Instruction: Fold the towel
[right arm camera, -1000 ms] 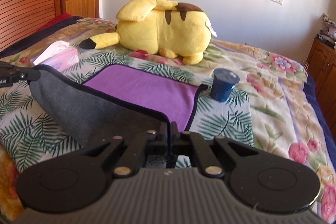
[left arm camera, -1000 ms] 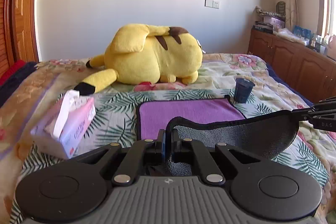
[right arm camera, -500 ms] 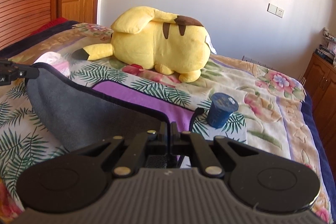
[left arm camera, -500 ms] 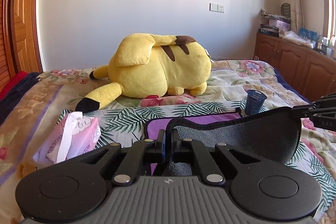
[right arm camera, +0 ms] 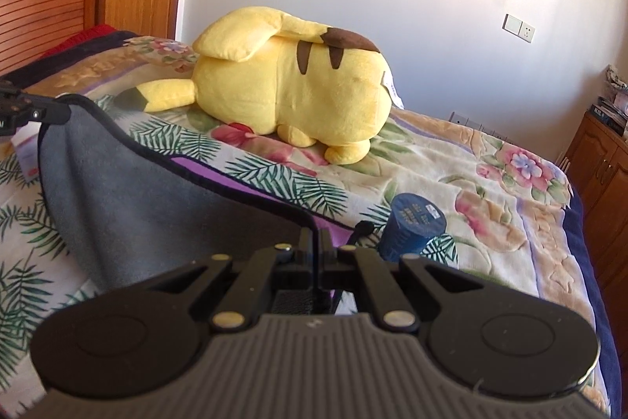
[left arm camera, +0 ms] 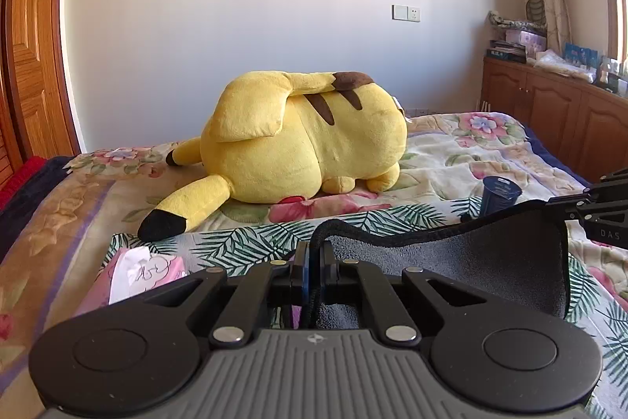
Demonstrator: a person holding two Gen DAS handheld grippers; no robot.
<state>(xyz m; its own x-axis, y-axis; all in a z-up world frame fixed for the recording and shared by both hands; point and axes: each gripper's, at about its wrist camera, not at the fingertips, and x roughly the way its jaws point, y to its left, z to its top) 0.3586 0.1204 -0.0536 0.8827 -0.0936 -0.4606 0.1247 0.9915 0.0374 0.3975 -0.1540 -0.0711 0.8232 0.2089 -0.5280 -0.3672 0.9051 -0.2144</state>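
The towel (left arm camera: pixel 471 266) is grey on one face and purple on the other, with a black hem. It lies on the bed and its near edge is lifted. My left gripper (left arm camera: pixel 312 264) is shut on the near left corner. My right gripper (right arm camera: pixel 317 250) is shut on the near right corner. The grey underside (right arm camera: pixel 157 207) hangs between them as a raised flap carried over the purple face, of which only a strip (right arm camera: pixel 235 179) shows. Each gripper's tip shows at the edge of the other's view.
A big yellow plush (left arm camera: pixel 298 144) lies across the bed beyond the towel. A dark blue cup (right arm camera: pixel 412 226) stands by the towel's far right corner. A pink tissue pack (left arm camera: pixel 137 273) lies at the left. Wooden cabinets (left arm camera: pixel 557 112) line the right wall.
Both grippers have carried the towel's near edge forward towards the plush. The grey flap now covers most of the purple face. The plush and cup appear closer.
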